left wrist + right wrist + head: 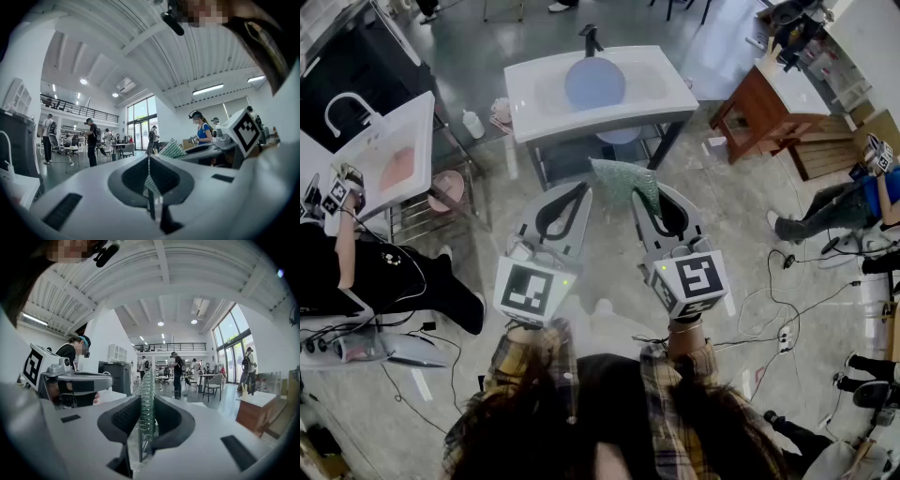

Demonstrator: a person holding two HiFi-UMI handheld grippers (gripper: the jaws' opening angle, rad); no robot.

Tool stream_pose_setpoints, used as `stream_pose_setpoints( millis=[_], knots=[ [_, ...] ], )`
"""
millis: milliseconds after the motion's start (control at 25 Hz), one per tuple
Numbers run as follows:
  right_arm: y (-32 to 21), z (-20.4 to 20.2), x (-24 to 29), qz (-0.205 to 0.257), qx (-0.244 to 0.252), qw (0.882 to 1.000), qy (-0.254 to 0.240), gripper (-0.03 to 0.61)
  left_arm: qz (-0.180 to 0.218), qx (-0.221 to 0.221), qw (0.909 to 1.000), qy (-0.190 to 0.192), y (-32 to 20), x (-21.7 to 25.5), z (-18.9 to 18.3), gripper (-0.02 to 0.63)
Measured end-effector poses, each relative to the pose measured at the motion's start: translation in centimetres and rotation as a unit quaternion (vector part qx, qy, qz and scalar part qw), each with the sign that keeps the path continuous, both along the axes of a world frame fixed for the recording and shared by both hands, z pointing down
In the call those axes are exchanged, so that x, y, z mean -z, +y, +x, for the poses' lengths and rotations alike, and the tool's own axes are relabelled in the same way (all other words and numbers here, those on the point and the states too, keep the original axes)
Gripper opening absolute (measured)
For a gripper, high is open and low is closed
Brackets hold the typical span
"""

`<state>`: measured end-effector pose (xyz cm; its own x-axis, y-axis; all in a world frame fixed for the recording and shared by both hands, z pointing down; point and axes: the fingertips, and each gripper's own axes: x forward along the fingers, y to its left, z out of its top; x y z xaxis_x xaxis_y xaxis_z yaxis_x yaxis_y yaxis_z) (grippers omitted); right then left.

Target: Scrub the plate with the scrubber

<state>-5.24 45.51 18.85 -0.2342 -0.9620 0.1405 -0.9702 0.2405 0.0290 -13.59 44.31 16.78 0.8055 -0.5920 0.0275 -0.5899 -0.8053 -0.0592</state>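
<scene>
A round blue plate (594, 82) lies in the white sink basin (534, 94) ahead of me, below a dark faucet (592, 39). My right gripper (639, 192) is shut on a green mesh scrubber (623, 180), which stands upright between the pads (146, 401) in the right gripper view. My left gripper (581, 187) is shut with nothing in it, its jaws meeting in a thin line (149, 164). Both grippers are held side by side, well short of the sink. From the left gripper view the scrubber (171, 149) shows off to the right.
A second white sink (384, 155) stands at the left with a pink bowl (448, 187) on the rack beside it. A wooden table (759, 108) is at the right. People sit on both sides, and cables (787, 309) run over the floor.
</scene>
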Motion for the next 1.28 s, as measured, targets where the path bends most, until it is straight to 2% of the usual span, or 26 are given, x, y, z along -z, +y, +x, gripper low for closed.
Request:
stream_pose_setpoints(
  millis=[480,880,1040,1280],
  knots=[
    [0.9,1.8,-0.3,0.009,0.013,1.0,-0.003,0.098,0.007,-0.012,0.9999,-0.002,1.1,0.3,3.0,0.02],
    [1.4,3.3,-2.0,-0.005,0.035,0.999,-0.026,0.098,0.0,0.009,0.9999,-0.008,1.9,-0.6,4.3,0.02],
    [0.0,3.4,-2.7,-0.016,0.043,0.999,-0.027,0.098,-0.011,0.017,0.9998,-0.001,0.2,-1.2,4.0,0.02],
    [-4.5,4.2,-3.5,-0.024,0.037,0.999,-0.026,0.098,-0.019,0.018,0.9996,-0.006,-4.9,-2.2,4.5,0.017]
  ],
)
